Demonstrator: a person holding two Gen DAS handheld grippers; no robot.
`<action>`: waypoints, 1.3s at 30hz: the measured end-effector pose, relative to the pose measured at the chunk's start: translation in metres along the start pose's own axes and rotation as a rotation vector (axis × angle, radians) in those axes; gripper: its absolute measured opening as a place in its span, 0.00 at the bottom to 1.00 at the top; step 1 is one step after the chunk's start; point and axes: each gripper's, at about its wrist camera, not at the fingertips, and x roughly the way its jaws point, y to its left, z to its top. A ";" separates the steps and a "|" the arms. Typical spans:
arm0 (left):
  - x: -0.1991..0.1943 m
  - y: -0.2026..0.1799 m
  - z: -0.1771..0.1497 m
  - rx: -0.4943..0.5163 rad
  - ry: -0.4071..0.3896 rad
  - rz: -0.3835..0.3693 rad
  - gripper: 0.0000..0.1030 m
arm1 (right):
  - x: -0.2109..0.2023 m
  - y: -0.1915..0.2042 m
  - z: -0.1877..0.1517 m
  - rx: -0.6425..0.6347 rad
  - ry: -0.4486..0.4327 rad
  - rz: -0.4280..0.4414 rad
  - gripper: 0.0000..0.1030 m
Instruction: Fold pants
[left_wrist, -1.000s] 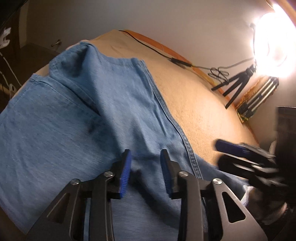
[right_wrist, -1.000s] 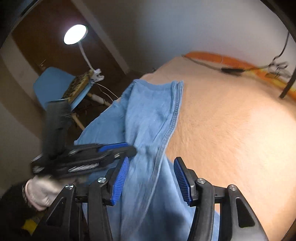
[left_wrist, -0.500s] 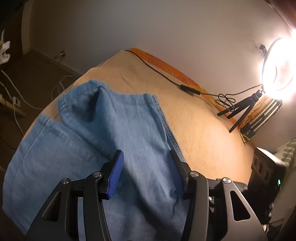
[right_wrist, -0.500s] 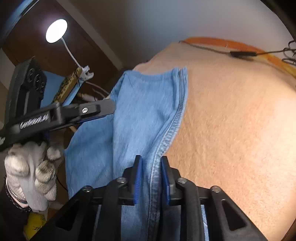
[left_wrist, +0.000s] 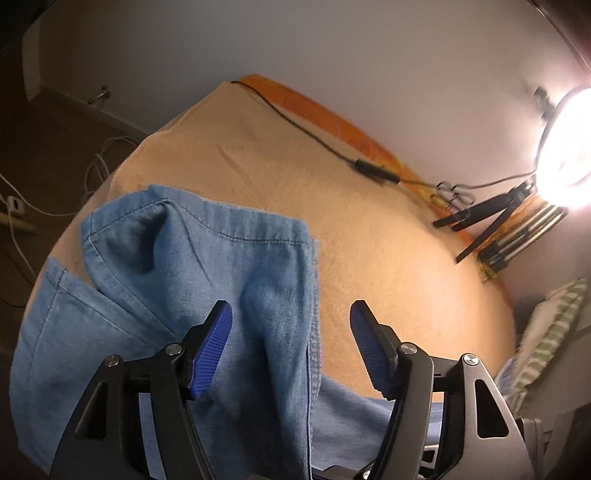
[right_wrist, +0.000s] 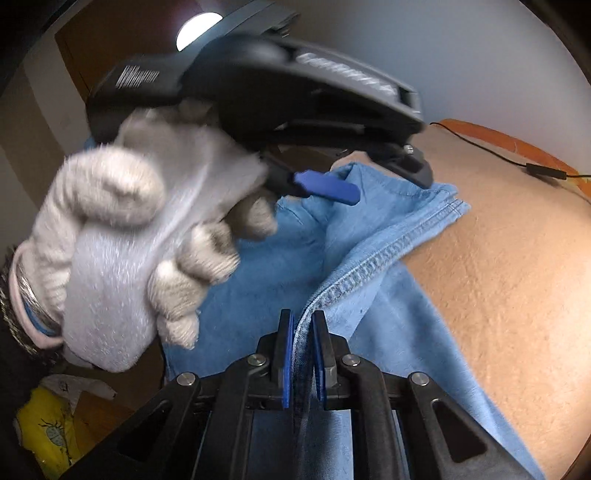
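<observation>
Light blue denim pants (left_wrist: 207, 273) lie on a tan bed cover (left_wrist: 388, 266), a raised fold running toward the camera. My left gripper (left_wrist: 290, 347) is open wide, its blue pads either side of that fold, holding nothing. My right gripper (right_wrist: 303, 350) is shut on the seamed edge of the pants (right_wrist: 373, 266) and lifts it. The left gripper (right_wrist: 325, 186) also shows in the right wrist view, held by a white-gloved hand (right_wrist: 122, 251) above the pants.
A ring light on a black tripod (left_wrist: 491, 218) stands at the far right of the bed. A black cable (left_wrist: 310, 133) runs along the orange bed edge. A striped pillow (left_wrist: 546, 328) lies at right. Cables and a socket lie on the floor at left (left_wrist: 14, 203).
My right gripper shut on the pants seam and raised it. My left gripper opened wider and rose, moving across in front of the right camera.
</observation>
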 end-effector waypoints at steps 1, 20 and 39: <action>0.003 -0.002 -0.001 0.012 0.010 0.008 0.64 | 0.002 -0.001 -0.002 0.005 -0.003 -0.005 0.08; 0.034 -0.008 -0.010 0.087 0.032 0.093 0.21 | -0.022 0.004 -0.038 0.049 -0.059 -0.037 0.08; -0.075 0.079 -0.071 -0.119 -0.214 -0.013 0.09 | -0.040 0.079 -0.039 -0.138 0.012 0.040 0.08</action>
